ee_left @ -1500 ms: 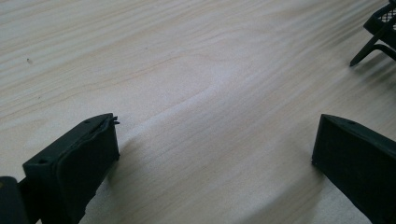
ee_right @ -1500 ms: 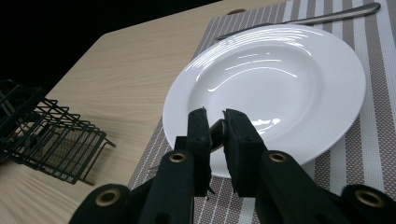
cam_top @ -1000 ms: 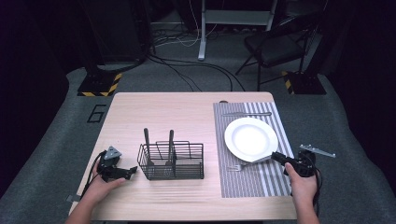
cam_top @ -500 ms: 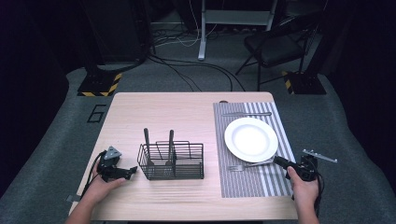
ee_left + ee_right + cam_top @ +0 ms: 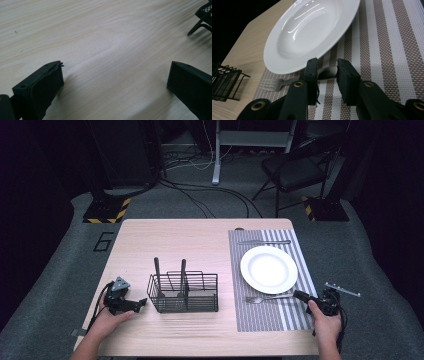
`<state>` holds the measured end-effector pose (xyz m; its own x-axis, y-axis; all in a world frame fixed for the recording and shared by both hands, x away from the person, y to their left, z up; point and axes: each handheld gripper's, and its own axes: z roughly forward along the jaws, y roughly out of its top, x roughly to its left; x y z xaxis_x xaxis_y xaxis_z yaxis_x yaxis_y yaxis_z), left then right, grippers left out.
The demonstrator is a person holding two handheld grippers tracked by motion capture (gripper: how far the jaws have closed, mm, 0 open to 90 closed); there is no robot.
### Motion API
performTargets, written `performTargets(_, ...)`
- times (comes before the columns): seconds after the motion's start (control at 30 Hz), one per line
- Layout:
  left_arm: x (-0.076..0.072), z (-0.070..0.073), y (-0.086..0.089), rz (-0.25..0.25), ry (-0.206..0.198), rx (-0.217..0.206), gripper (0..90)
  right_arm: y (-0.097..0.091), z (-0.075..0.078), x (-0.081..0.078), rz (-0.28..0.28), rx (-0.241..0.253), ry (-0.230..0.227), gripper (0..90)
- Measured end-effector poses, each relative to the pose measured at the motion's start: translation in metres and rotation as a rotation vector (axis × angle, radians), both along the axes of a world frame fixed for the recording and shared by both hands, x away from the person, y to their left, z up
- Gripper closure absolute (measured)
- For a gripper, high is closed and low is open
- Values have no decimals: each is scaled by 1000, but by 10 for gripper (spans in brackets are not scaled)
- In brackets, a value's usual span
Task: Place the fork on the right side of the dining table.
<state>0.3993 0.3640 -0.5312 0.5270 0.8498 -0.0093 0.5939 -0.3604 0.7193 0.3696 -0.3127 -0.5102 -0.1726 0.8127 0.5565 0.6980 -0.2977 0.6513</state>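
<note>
Right gripper parted narrowly around fork handle on striped mat beside plate, left gripper wide open over bare table near wire basket

Silver fork lies flat on the striped placemat, lower right of the high view, just below the white plate. Its tines point left. The handle end sits between the jaws of my right gripper; I can't tell if they're pinching it. The plate is empty and upright on the mat.
</note>
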Motion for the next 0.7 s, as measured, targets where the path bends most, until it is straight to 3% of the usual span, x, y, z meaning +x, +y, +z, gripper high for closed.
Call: performTargets(0.7, 0, 0, 0, -1, -4, 1, 1, 3, -4, 3, -6, -109, 20, 638)
